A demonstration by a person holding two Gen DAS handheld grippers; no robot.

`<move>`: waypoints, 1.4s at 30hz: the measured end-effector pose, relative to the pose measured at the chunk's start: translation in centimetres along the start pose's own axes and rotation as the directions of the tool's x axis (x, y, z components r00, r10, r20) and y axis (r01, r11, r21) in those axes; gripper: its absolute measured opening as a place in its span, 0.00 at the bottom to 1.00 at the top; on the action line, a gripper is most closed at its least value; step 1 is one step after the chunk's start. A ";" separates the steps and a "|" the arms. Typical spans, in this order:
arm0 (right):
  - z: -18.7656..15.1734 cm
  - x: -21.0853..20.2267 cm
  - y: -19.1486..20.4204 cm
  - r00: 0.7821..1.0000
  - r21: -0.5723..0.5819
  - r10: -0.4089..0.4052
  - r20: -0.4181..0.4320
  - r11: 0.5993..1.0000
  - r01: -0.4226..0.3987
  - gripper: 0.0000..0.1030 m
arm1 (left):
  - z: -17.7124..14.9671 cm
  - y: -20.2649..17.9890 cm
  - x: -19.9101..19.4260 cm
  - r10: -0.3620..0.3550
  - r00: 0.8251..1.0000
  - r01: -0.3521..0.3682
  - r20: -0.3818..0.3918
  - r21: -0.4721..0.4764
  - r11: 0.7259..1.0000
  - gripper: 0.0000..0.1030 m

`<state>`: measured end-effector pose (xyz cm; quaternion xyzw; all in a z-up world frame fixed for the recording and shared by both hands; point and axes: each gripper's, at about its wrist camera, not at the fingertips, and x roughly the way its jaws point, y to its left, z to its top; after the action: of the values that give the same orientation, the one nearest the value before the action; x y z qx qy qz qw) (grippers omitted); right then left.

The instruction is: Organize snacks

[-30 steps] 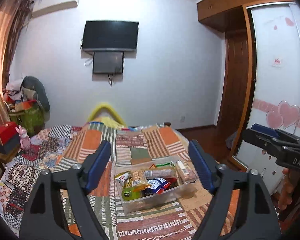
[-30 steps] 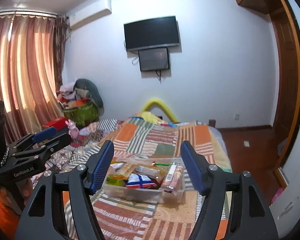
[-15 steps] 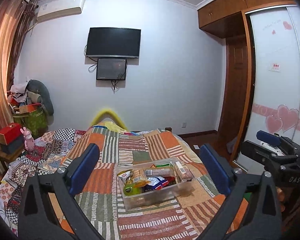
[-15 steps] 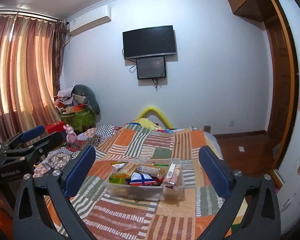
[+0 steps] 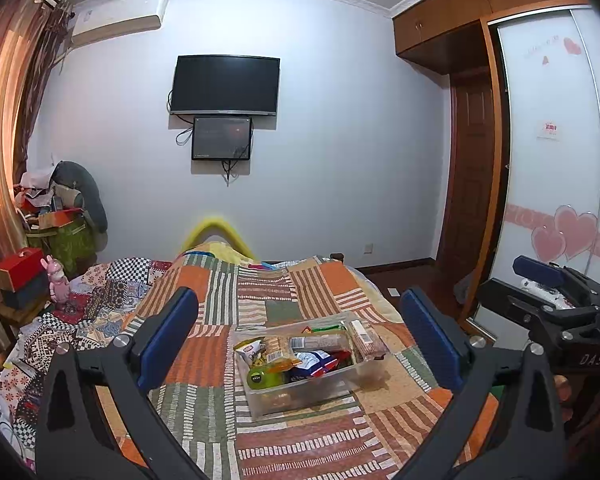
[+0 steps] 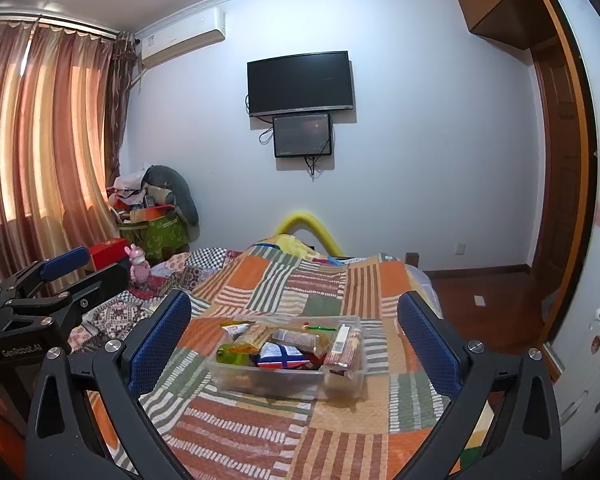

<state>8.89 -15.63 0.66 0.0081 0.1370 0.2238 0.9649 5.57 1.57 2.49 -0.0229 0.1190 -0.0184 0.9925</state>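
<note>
Both sets of jaws spread wide and empty, left gripper (image 5: 298,336) and right gripper (image 6: 294,330) side by side, short of the clear box (image 5: 300,394) of snacks (image 5: 296,354) lying mid-bed on the patchwork quilt (image 5: 260,296). Best to approach level, pick one top packet, avoid nudging the box.

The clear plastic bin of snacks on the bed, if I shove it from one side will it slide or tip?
The clear plastic bin is low and wide, so it probably slides rather than tips. It sits on a soft patchwork quilt, which may drag and bunch under it. Packets stick up above the rim and could spill out.
</note>
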 end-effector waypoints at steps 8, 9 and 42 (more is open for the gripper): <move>0.1 -0.2 -0.2 1.000 0.005 0.006 0.000 1.000 -0.006 1.00 | -0.2 -0.3 -0.1 -0.006 1.000 0.006 -0.003 -0.001 1.000 1.00; 0.1 -0.2 -0.2 1.000 0.004 0.004 0.002 1.000 -0.004 1.00 | -0.2 -0.2 -0.1 -0.006 1.000 0.006 -0.003 0.000 1.000 1.00; 0.4 -0.7 -0.1 0.999 0.013 -0.038 0.018 0.999 0.038 1.00 | 0.0 -0.2 0.0 -0.029 1.000 0.029 -0.012 -0.015 0.999 1.00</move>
<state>8.46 -15.96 1.20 0.0135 0.1299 0.2044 0.9701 5.60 1.36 2.47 -0.0319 0.1246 -0.0320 0.9912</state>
